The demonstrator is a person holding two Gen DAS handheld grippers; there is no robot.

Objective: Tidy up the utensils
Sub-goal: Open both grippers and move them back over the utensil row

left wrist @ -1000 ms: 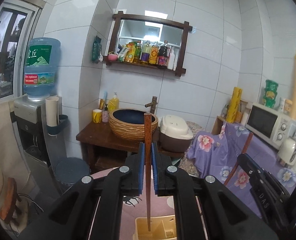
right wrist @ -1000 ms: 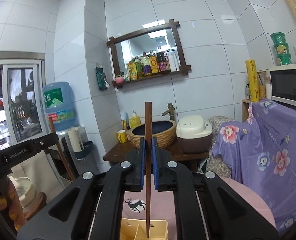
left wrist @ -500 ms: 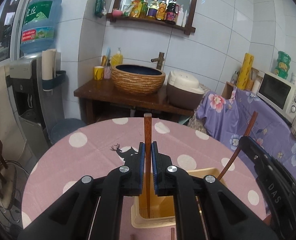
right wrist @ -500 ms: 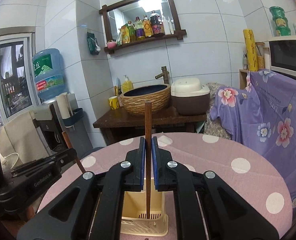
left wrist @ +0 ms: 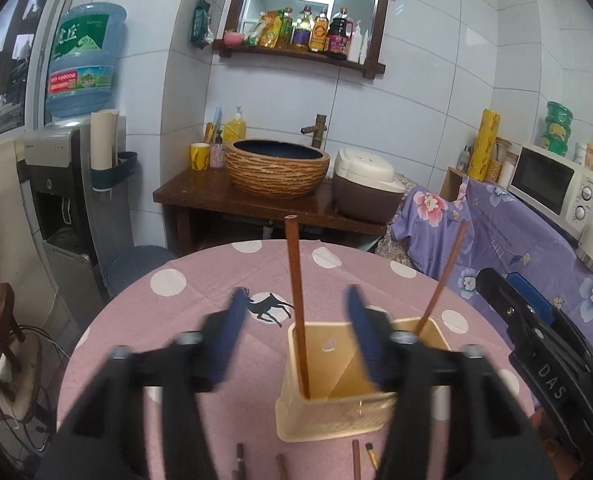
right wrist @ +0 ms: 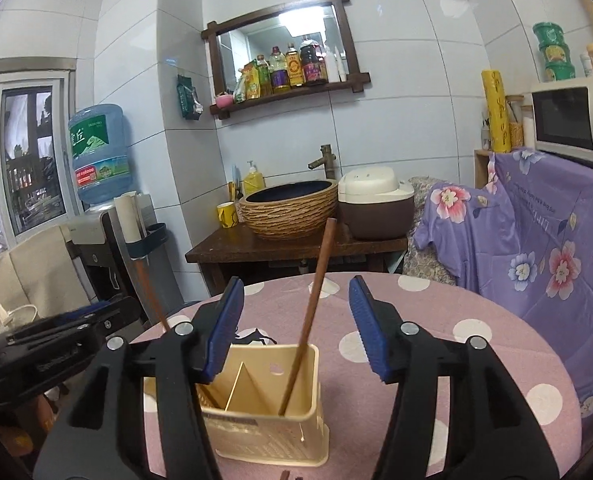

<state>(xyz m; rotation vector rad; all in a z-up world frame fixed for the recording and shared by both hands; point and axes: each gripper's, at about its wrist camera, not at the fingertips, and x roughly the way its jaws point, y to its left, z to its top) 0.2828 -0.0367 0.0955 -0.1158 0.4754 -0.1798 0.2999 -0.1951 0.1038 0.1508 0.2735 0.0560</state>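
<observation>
Cream holder (right wrist: 272, 432) w/ one chopstick (right wrist: 310, 312) per compartment; both grippers (left wrist: 294, 336) (right wrist: 296, 320) wide apart, empty.

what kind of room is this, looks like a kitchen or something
Most likely a small home kitchen and dining corner. A microwave stands on a cloth-covered counter, a rice cooker sits beside a basin with a tap, and a shelf on the tiled wall holds sauce bottles.
</observation>
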